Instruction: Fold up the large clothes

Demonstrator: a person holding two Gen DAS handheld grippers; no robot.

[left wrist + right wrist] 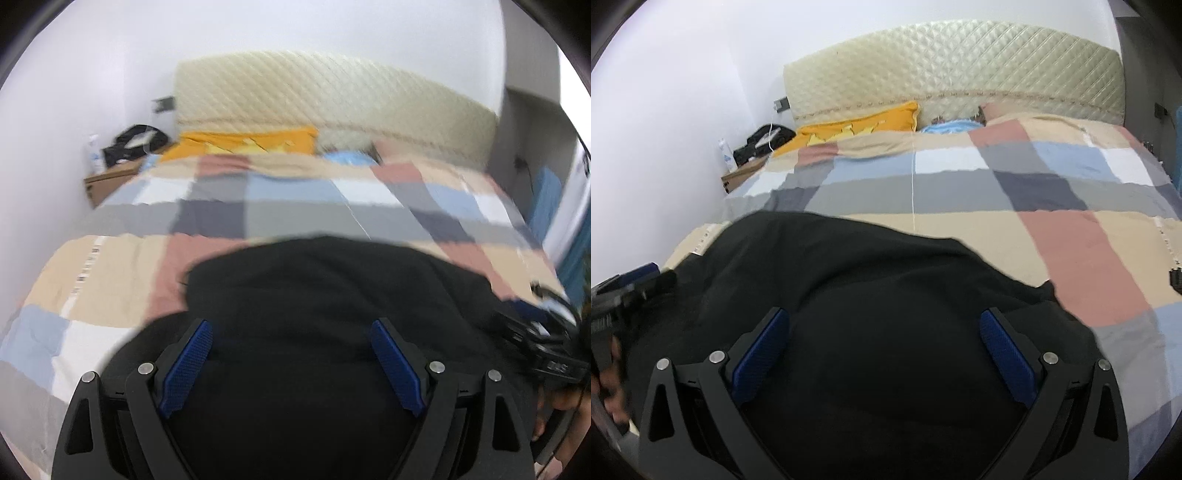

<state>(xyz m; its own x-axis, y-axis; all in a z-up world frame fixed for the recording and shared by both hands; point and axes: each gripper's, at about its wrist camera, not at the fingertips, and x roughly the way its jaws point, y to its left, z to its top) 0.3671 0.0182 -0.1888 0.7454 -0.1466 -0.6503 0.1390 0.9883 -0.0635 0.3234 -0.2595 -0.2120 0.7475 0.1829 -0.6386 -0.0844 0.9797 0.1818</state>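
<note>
A large black garment (325,291) lies spread on the near part of the bed; it also fills the lower half of the right wrist view (871,288). My left gripper (291,328) is open, its blue-padded fingers wide apart just above the garment. My right gripper (884,317) is open too, over the garment's right part. Neither holds cloth. The right gripper shows at the right edge of the left wrist view (543,343), and the left gripper at the left edge of the right wrist view (624,291). The garment's near edge is hidden under the grippers.
The bed has a checked quilt (1052,192) in blue, grey, beige and pink. An orange pillow (864,123) and a blue pillow (949,127) lie by the quilted headboard (960,66). A bedside table with a black bag (764,142) stands at the left wall.
</note>
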